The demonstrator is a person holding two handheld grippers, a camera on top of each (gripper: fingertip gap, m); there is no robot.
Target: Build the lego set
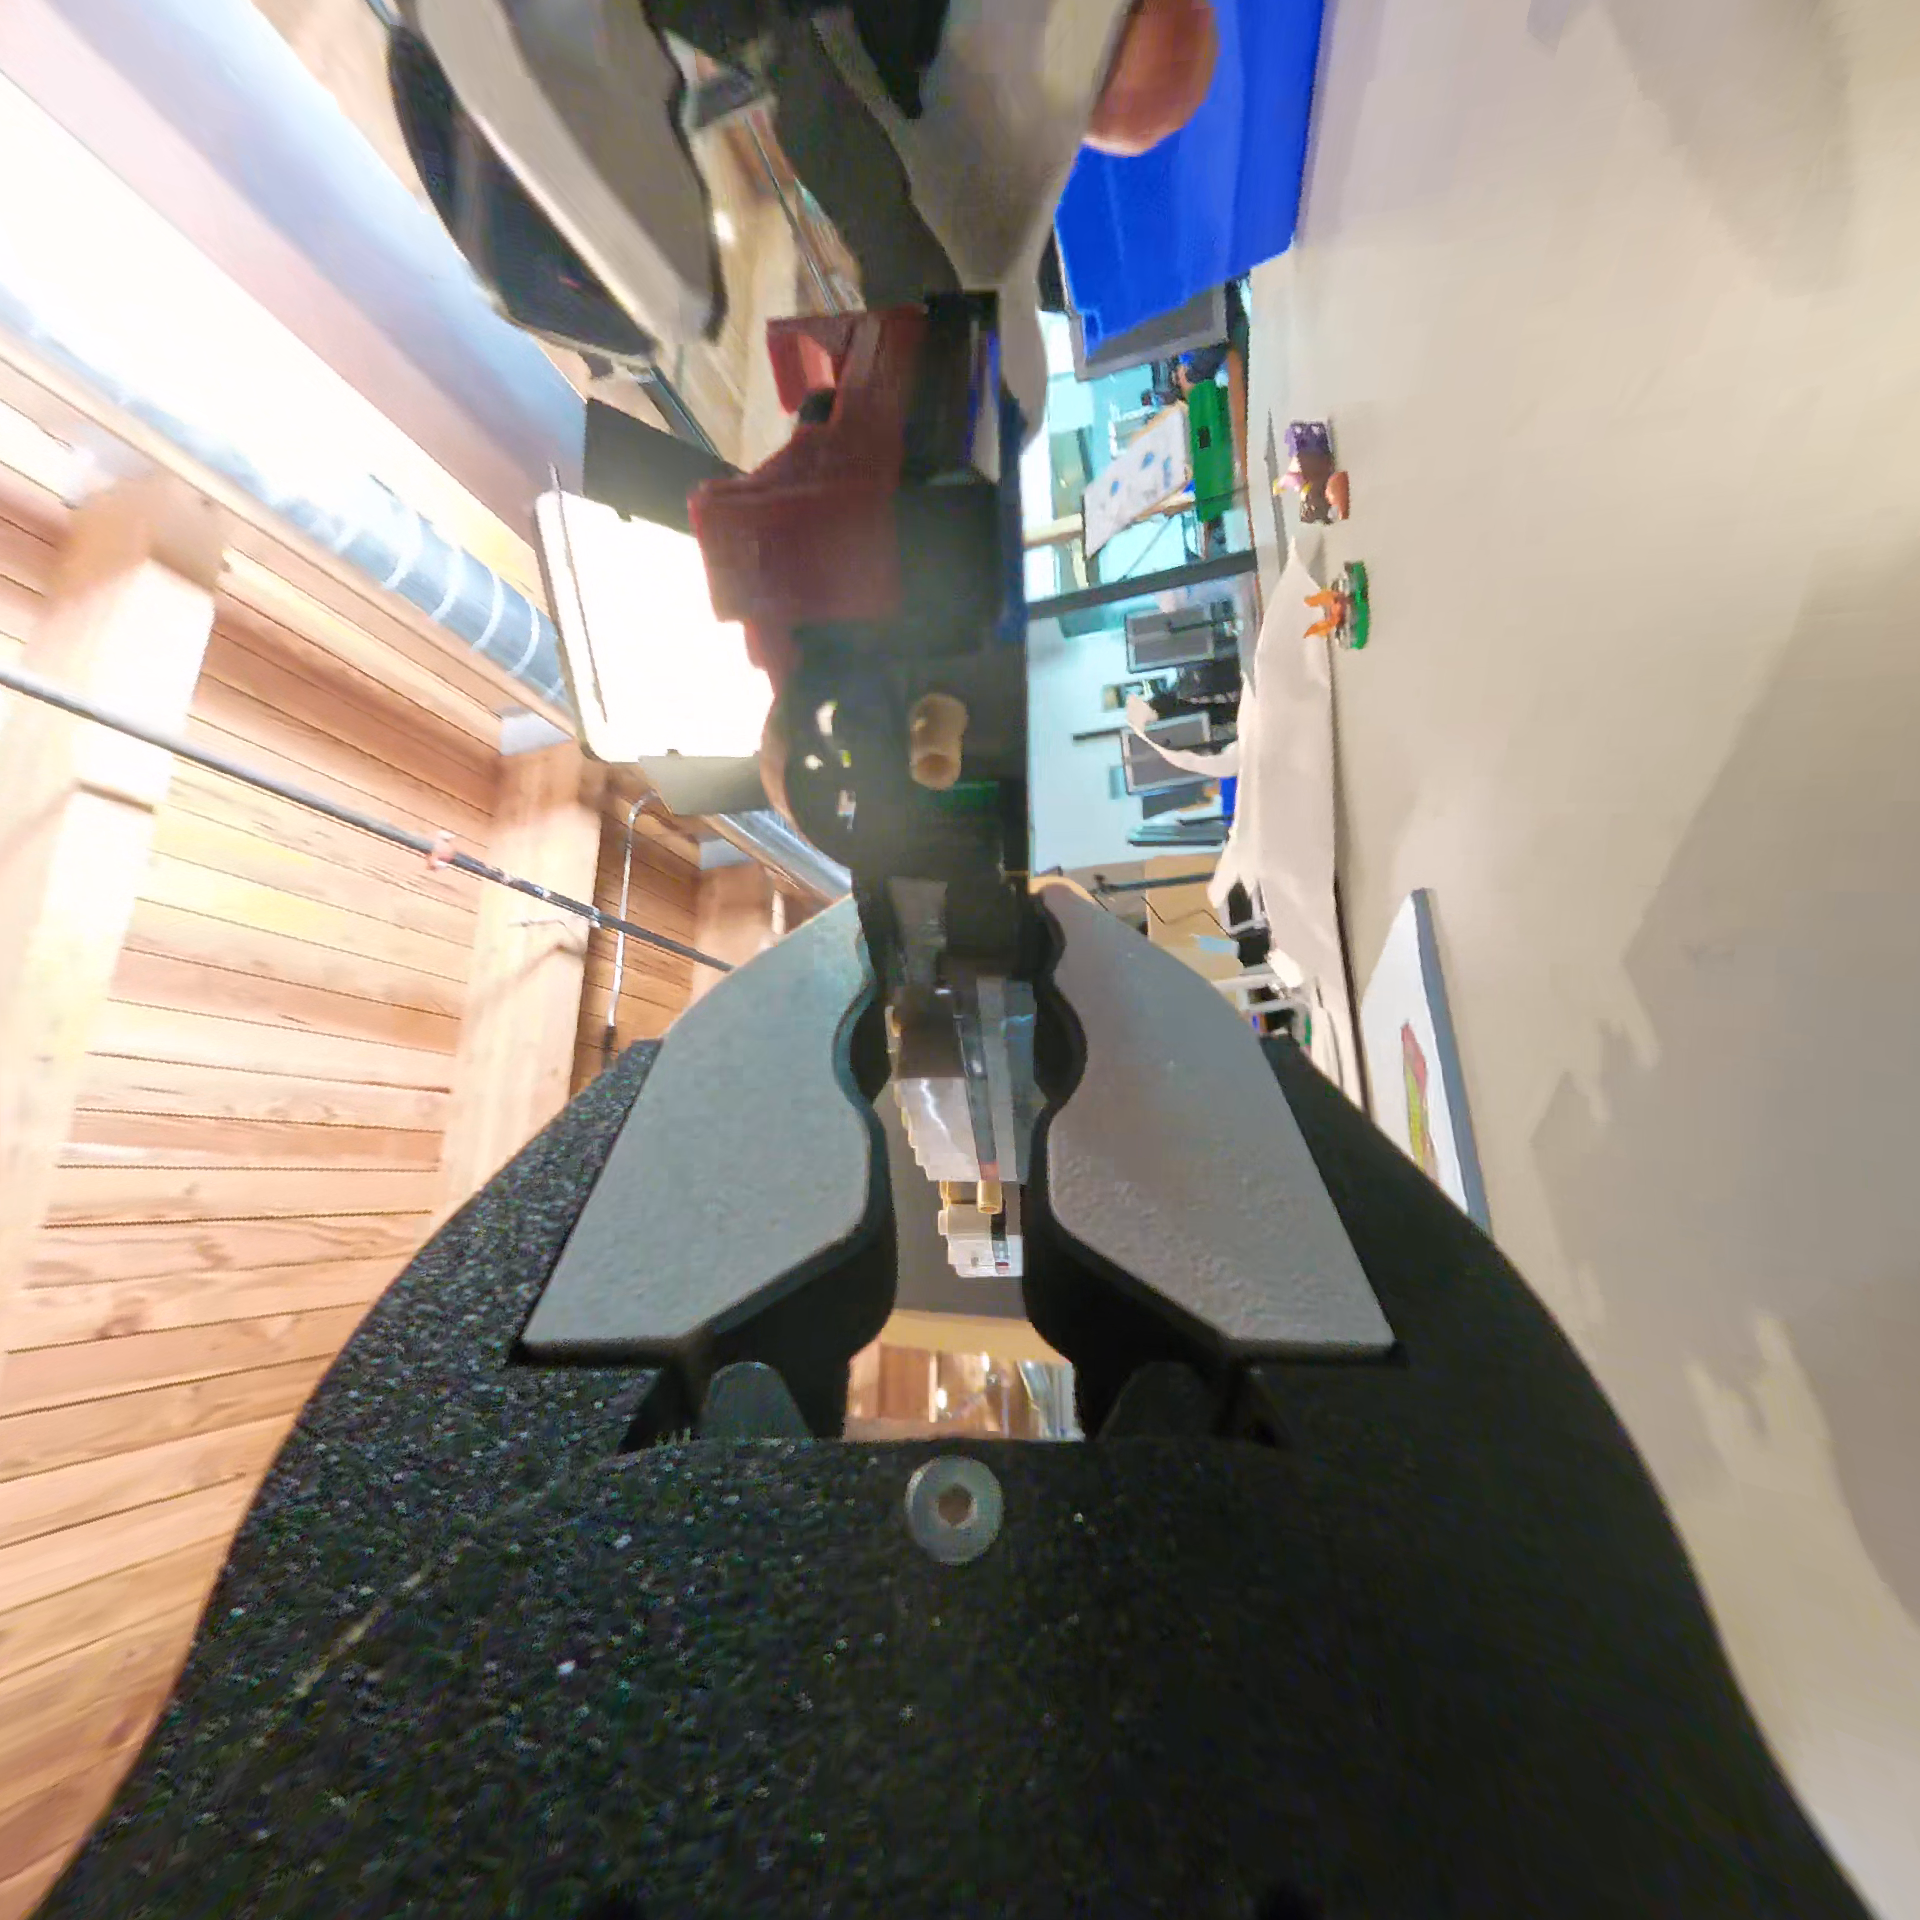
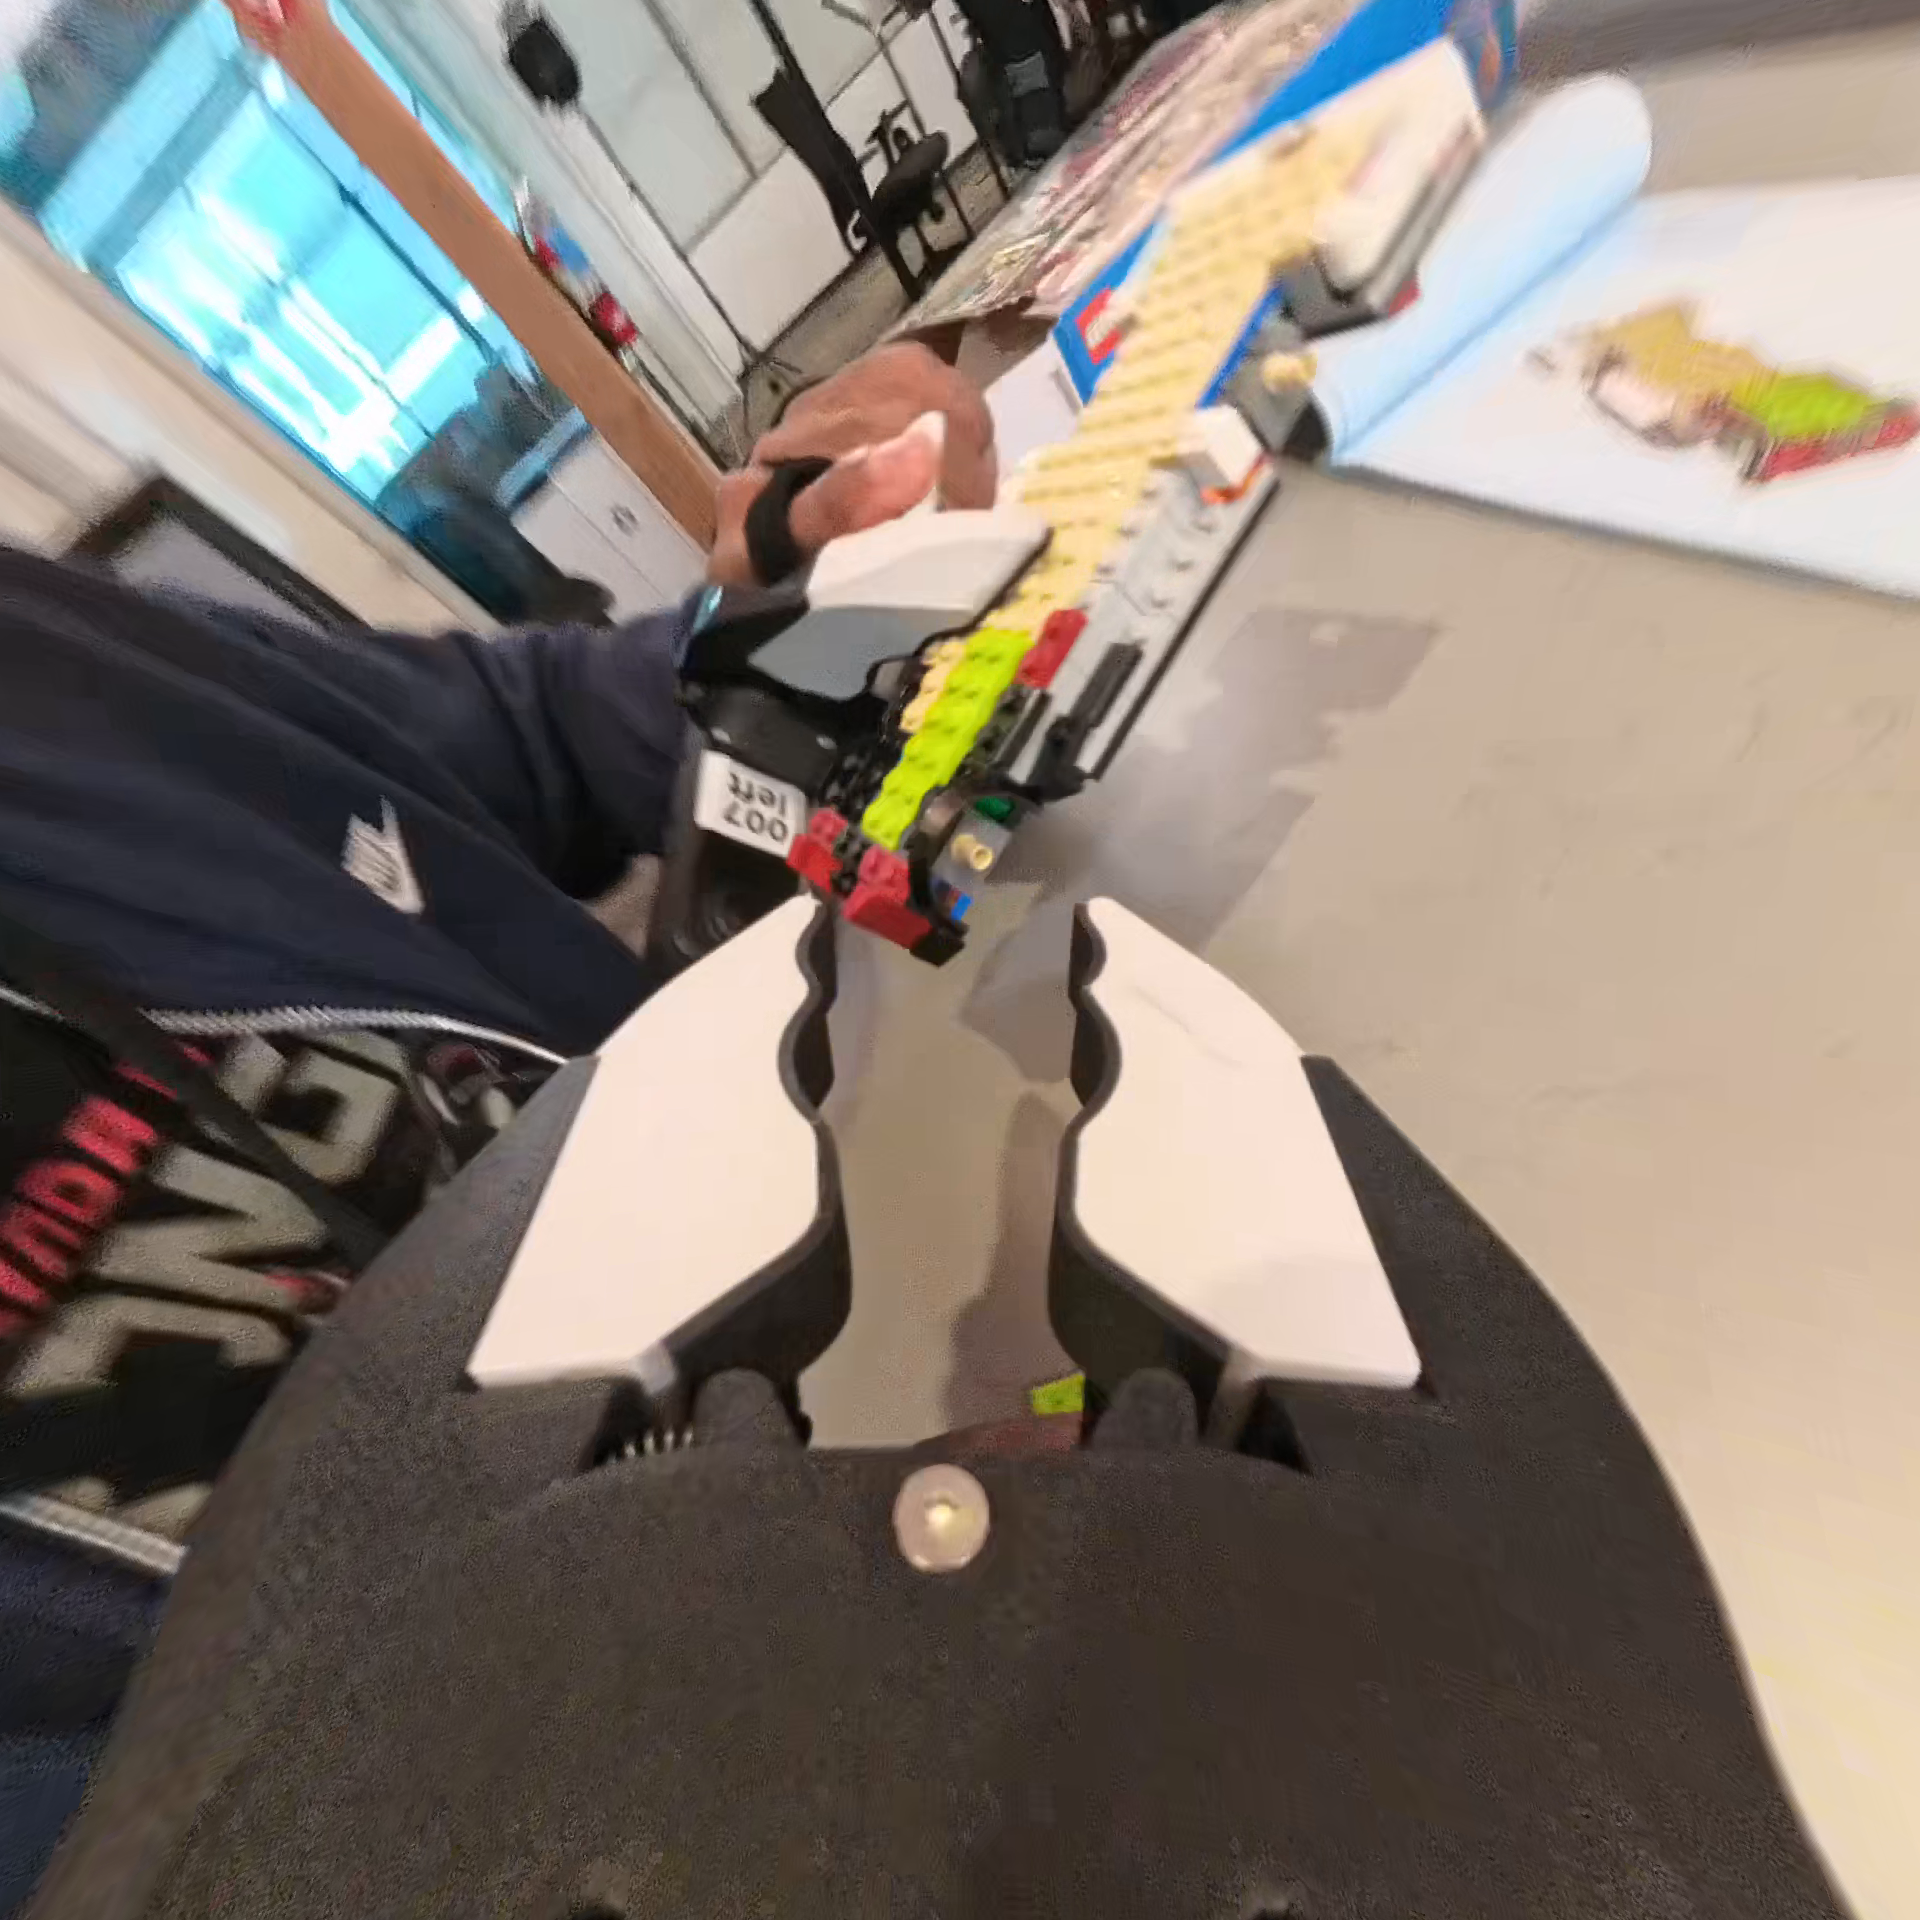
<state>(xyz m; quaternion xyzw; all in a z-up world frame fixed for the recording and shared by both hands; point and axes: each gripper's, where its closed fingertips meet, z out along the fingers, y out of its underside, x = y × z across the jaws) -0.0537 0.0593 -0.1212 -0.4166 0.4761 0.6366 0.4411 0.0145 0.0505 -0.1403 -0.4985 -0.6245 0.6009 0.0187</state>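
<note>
The left gripper's point(image 1: 961, 971) jaws are clamped on one long brick model point(image 2: 1049, 582), gripping its edge, so it hangs above the table point(image 2: 1558, 935), probably to present its red end. The right gripper's point(image 2: 951, 925) jaws stand apart, empty, just short of that end. Farther off lie one open booklet point(image 2: 1714, 343) and one blue box point(image 2: 1340, 114).

model: long brick-built model point(image 2: 1101, 540), tan studded top, lime-green stretch, red bricks at the near end, grey and black sides
pose: raised off the tabletop point(image 2: 1558, 935), tilted
grip: clamped between the left gripper point(image 1: 961, 997) jaws
right gripper point(image 2: 951, 935): jaws apart, bare, just short of the red end
</note>
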